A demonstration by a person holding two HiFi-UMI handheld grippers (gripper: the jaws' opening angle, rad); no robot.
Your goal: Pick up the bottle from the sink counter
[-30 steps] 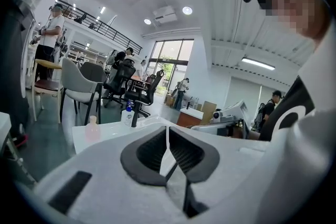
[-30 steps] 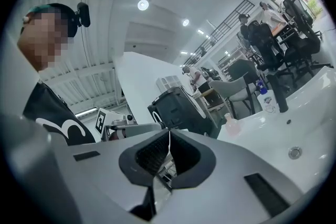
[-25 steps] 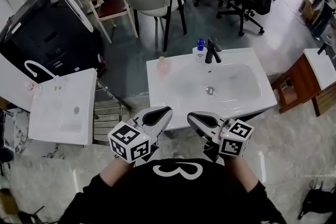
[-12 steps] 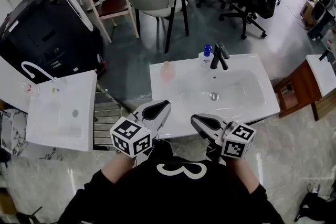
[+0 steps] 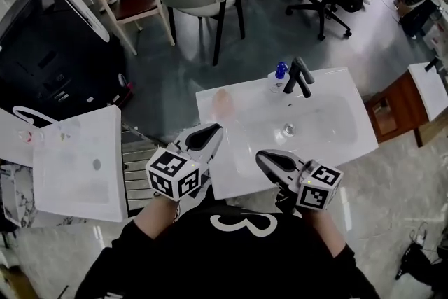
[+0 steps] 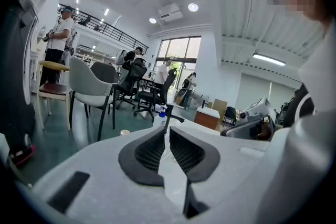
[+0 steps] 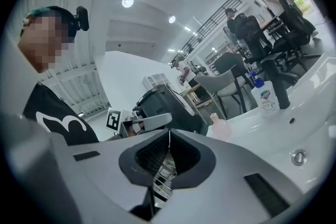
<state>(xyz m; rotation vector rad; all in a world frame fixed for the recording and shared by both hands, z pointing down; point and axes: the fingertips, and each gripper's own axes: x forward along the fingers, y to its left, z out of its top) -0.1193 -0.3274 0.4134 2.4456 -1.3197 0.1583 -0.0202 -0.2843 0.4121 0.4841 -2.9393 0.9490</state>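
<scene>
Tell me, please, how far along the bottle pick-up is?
Done: nothing; the blue-capped bottle and pink bottle stand untouched on the counter. In hand: the left gripper and right gripper, both shut and empty, hover at its near edge. Left: reach, open, grip, lift.

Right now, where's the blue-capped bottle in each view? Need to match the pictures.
Head view: blue-capped bottle at the far edge of the sink counter, just left of the black faucet.
Left gripper view: small, near centre, just left of the faucet.
Right gripper view: right side, again left of the faucet.
Shared landmark: the black faucet, right beside the bottle in all three.
</scene>
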